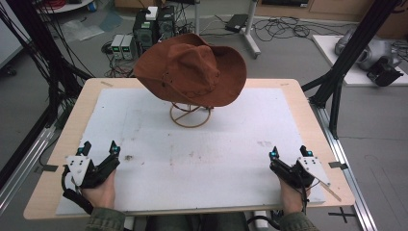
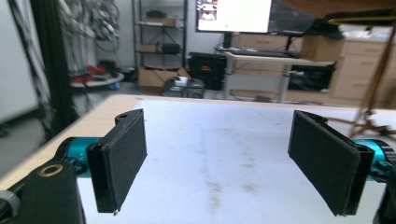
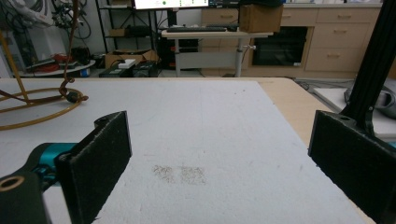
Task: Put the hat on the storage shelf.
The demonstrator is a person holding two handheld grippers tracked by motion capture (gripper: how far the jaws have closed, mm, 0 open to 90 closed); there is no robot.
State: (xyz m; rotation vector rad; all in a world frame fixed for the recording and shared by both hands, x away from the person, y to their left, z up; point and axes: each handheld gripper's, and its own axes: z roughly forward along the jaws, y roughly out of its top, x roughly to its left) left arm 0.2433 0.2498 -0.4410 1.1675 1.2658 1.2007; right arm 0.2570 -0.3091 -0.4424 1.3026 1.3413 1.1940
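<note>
A brown wide-brimmed hat [image 1: 192,70] rests on a gold wire stand [image 1: 190,115] at the middle back of the white mat [image 1: 159,163]. My left gripper [image 1: 100,150] lies low at the mat's front left, held in a hand, its jaws wide apart with nothing between them. In the left gripper view the left gripper [image 2: 219,163] faces bare mat, and the stand [image 2: 369,116] rises at the right edge. My right gripper [image 1: 290,153] sits at the front right, also open and empty. In the right gripper view the right gripper [image 3: 224,163] looks over the mat, with the stand's ring [image 3: 37,109] far left.
The mat covers a wooden table [image 1: 86,101] with bare margins at both sides. Black frame posts [image 1: 337,82] stand off the right edge, and another black post [image 1: 33,57] stands off the left edge. Boxes and cables [image 1: 144,33] lie on the floor behind the table.
</note>
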